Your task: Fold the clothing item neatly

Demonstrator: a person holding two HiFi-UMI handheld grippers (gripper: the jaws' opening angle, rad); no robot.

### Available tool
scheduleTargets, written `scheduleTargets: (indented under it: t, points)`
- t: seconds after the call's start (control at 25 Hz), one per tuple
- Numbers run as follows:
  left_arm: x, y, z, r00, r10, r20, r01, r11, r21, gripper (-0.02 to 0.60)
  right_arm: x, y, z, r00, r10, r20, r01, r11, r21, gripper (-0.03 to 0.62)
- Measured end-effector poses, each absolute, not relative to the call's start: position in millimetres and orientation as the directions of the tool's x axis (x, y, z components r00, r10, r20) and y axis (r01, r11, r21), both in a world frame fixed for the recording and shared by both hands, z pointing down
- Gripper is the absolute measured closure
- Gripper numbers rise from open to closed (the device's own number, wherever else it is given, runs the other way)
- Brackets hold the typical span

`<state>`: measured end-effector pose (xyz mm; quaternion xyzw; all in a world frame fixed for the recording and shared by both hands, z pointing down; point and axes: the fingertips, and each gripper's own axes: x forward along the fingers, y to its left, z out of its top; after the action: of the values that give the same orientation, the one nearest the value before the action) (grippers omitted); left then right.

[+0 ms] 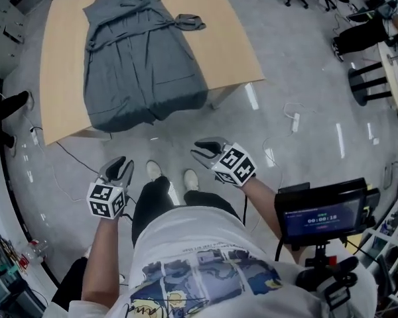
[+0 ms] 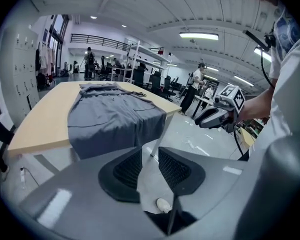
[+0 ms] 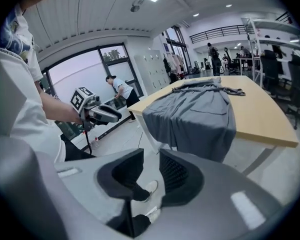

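Observation:
A grey sleeveless dress [image 1: 136, 58] lies flat on a light wooden table [image 1: 225, 32], its hem draped over the near edge and its belt tie [image 1: 186, 22] trailing right. Both grippers hang in the air short of the table, above the floor. My left gripper [image 1: 121, 166] is below the hem's left part, and my right gripper [image 1: 200, 152] is below the right part. In the left gripper view the jaws [image 2: 150, 156] stand slightly apart with nothing between them, the dress [image 2: 115, 119] ahead. The right gripper [image 3: 151, 161] likewise shows a narrow empty gap, facing the dress [image 3: 195, 114].
My shoes [image 1: 154, 171] stand on the glossy grey floor near the table's front edge. A screen on a stand [image 1: 325, 214] is at my right. Cables and a power strip [image 1: 294, 121] lie on the floor, with chairs [image 1: 371, 38] beyond. Other people stand far off.

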<state>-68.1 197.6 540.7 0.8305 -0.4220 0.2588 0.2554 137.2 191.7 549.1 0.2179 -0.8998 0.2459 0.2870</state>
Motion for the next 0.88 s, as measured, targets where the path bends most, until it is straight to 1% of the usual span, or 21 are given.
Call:
scheduleTargets:
  t: [0.12, 0.24, 0.32, 0.4, 0.56, 0.72, 0.88]
  points:
    - [-66.4, 212.8, 556.4, 0.484, -0.561, 0.671, -0.852, -0.477, 0.216, 0.472, 151.3, 202.3, 572.2, -0.734, -0.219, 0.643, -0.525, 0.784, -0.332, 0.505]
    - [-77.9, 221.9, 579.7, 0.457, -0.536, 0.710, -0.871, -0.431, 0.235, 0.472, 162.7, 201.4, 597.4, -0.731, -0.210, 0.650, -0.539, 0.762, -0.360, 0.462]
    - [-93.5, 224.1, 599.7, 0.426, -0.508, 0.749, -0.887, -0.398, 0.234, 0.471, 168.8, 191.8, 613.7, -0.735, -0.216, 0.643, -0.557, 0.733, -0.390, 0.447]
    - [-109.6, 216.9, 620.5, 0.400, -0.485, 0.777, -0.898, -0.376, 0.227, 0.452, 179.0, 175.5, 630.7, -0.719, -0.233, 0.655, -0.588, 0.707, -0.394, 0.422]
    - [-145.8, 185.8, 657.8, 0.372, -0.477, 0.796, -0.917, -0.323, 0.235, 0.394, 199.2, 133.4, 669.3, -0.663, -0.264, 0.701, -0.656, 0.656, -0.373, 0.378]
    - [-185.5, 153.5, 686.8, 0.340, -0.480, 0.809, -0.935, -0.265, 0.235, 0.357, 207.2, 91.4, 699.9, -0.616, -0.290, 0.732, -0.703, 0.622, -0.345, 0.343]
    - [-200.7, 122.7, 699.2, 0.341, -0.504, 0.794, -0.936, -0.260, 0.237, 0.334, 210.7, 61.7, 716.7, -0.581, -0.291, 0.760, -0.713, 0.632, -0.303, 0.320]
